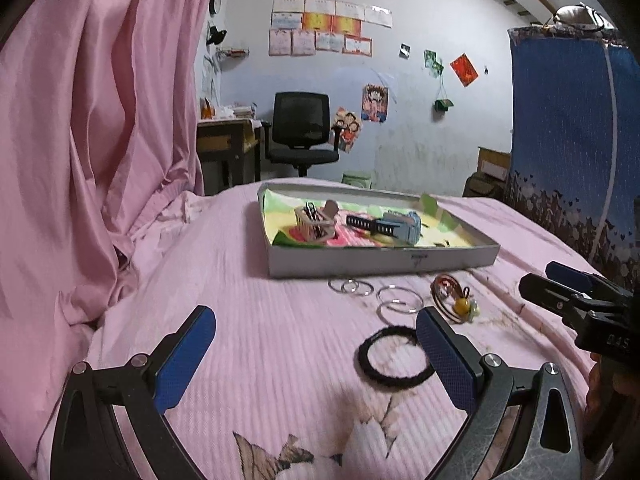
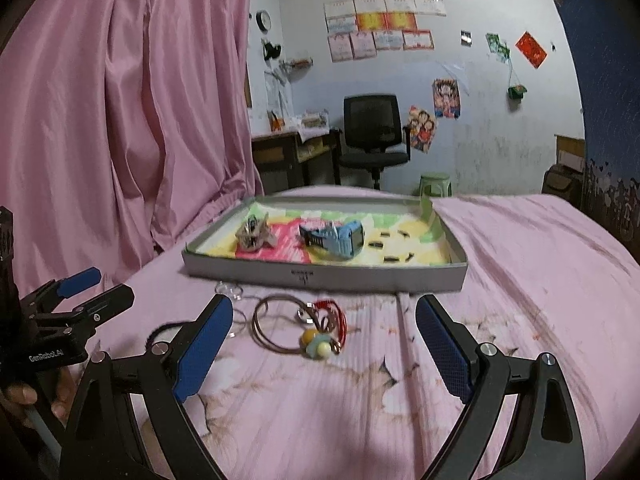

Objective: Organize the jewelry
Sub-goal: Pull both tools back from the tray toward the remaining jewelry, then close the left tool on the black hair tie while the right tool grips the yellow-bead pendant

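Observation:
A shallow grey tray (image 1: 380, 265) (image 2: 320, 274) lies on the pink bed. It holds a blue watch (image 1: 400, 227) (image 2: 340, 238), a small clip holder (image 1: 314, 222) (image 2: 254, 234) and small dark clips (image 2: 394, 246). In front of the tray lie clear rings (image 1: 396, 300) (image 2: 230, 291), a copper bangle with a yellow bead charm (image 1: 456, 300) (image 2: 316, 338) and a black hair band (image 1: 394, 356) (image 2: 168, 330). My left gripper (image 1: 316, 344) is open, empty, left of the hair band. My right gripper (image 2: 324, 334) is open, around the bangle without touching it.
A pink curtain (image 1: 100, 120) hangs at the left of the bed. A blue curtain (image 1: 572, 120) hangs at the right. An office chair (image 1: 302, 132), a desk (image 1: 228, 144) and a green stool (image 2: 436, 185) stand beyond the bed.

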{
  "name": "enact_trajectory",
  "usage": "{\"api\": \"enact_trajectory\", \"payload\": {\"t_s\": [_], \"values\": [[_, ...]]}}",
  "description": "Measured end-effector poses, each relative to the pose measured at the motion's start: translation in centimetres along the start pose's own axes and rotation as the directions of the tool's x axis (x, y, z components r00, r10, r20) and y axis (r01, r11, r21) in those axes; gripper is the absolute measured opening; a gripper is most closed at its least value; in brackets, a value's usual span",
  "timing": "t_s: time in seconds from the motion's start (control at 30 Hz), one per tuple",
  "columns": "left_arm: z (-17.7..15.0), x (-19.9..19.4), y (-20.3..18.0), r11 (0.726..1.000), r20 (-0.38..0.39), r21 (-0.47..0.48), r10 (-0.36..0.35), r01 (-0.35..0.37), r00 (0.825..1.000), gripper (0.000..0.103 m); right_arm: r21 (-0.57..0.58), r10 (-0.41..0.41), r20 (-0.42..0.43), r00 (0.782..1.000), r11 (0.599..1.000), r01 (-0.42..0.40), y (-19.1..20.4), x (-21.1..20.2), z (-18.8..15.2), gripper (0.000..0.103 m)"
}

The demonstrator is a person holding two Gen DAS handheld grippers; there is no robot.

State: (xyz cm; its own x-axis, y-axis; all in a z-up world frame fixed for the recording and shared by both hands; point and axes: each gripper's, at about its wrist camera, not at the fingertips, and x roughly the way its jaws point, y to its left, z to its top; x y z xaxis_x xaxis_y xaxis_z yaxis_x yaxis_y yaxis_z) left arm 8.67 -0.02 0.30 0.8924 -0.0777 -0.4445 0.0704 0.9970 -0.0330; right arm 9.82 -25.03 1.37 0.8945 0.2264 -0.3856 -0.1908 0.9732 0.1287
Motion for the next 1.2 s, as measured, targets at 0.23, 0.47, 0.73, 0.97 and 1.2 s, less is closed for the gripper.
{"api": "enact_trajectory", "payload": {"t_s": [0.23, 0.47, 0.73, 0.97, 1.2], "values": [[-0.6, 0.8, -0.5, 0.998, -0.074, 0.014, -0.058, 0.059, 0.996, 0.1, 0.009, 0.02, -0.104, 0.994, 1.0, -0.02, -0.1, 1.9, -0.8, 0.089], [-1.3, 1.9, -0.7, 0.993, -0.155, 0.014, -0.114, 0.118, 0.981, 0.075, 0.019, 0.041, -0.193, 0.98, 0.999, -0.038, 0.0, 3.6, -1.5, 0.072], [-1.2, 2.8, -1.1, 0.984, -0.2, 0.013, -0.172, 0.178, 0.965, 0.056, 0.019, 0.054, -0.256, 0.965, 0.999, -0.051, 0.4, 5.1, -2.0, 0.052], [-0.9, 3.5, -1.1, 0.982, -0.23, -0.005, -0.182, 0.186, 0.956, 0.035, 0.031, 0.067, -0.293, 0.954, 0.998, -0.061, 0.5, 6.3, -2.1, 0.045], [-0.7, 4.0, -1.3, 0.985, -0.254, -0.003, -0.17, 0.175, 0.952, 0.019, 0.021, 0.078, -0.318, 0.945, 0.997, -0.075, 1.1, 7.7, -1.7, 0.036]]}}
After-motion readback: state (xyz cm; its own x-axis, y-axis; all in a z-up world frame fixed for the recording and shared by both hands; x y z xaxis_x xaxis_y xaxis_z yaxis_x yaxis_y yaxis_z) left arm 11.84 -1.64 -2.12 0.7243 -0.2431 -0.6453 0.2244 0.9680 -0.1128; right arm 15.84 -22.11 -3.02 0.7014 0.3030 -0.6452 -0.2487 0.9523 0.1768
